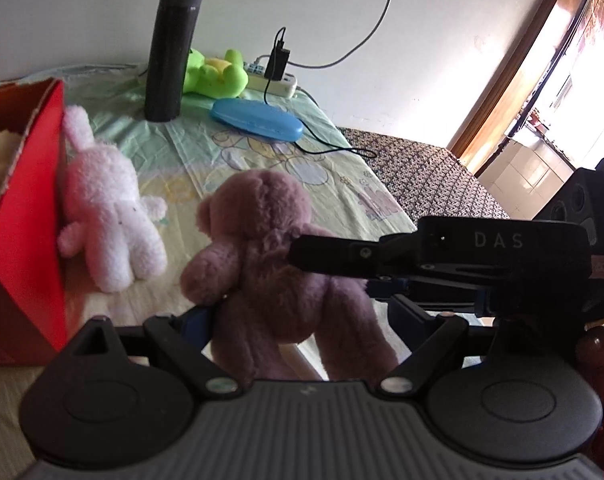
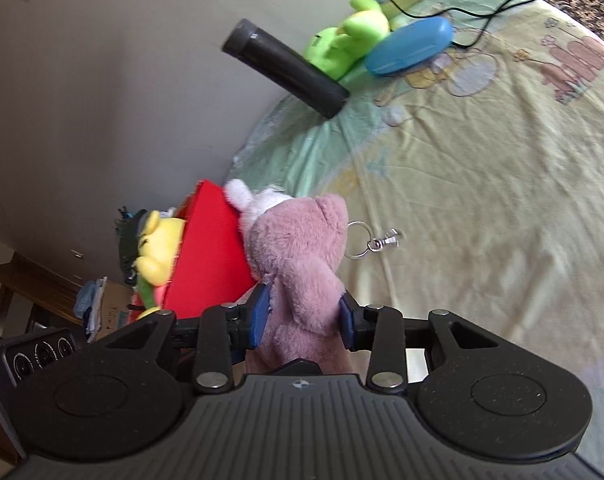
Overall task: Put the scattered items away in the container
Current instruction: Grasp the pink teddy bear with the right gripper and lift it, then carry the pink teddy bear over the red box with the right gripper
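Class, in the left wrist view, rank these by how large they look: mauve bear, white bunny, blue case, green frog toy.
1. mauve bear, though it is nearest the camera
2. white bunny
3. blue case and green frog toy look alike; the frog is partly hidden, so unranked.

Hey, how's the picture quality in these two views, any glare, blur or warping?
Left wrist view: the window at right is blown out, the door frame bows from fisheye, and the mauve plush bear looks soft. Right wrist view: evenly lit, the scene sits tilted, and the key ring is slightly smeared.
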`<state>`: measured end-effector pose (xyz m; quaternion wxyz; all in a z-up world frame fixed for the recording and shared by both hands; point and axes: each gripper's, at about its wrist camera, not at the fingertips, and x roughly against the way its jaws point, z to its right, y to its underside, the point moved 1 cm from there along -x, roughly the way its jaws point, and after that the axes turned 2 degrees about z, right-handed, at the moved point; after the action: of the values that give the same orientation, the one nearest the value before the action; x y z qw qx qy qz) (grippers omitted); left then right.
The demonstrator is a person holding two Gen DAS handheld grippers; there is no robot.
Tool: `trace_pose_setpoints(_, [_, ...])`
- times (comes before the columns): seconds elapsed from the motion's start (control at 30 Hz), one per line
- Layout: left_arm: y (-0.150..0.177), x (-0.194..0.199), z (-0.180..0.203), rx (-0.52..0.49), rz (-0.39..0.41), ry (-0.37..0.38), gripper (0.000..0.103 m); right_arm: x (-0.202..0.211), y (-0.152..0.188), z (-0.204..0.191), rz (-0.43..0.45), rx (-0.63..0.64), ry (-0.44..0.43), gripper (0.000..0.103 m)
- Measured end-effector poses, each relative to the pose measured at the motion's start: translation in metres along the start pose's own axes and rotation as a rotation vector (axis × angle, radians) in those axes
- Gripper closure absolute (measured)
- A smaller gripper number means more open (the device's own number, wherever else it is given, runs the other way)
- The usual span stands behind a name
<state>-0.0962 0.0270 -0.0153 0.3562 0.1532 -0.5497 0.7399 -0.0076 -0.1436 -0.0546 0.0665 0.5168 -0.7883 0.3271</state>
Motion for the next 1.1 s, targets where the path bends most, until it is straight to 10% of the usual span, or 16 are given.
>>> trace_pose_setpoints(0.67, [-0.046,0.144,-0.103,-0.1,0.204,0.181,0.015,-0.024,0.044,-0.143,0.264,0.051,-0.112,0.068])
trace_pose_setpoints(1.1, [-0.053,0.218,-0.202,-0.07,0.302,0.077,0.015,-0.115,0.068,-0.226,0.26,0.151,-0.205,0.068])
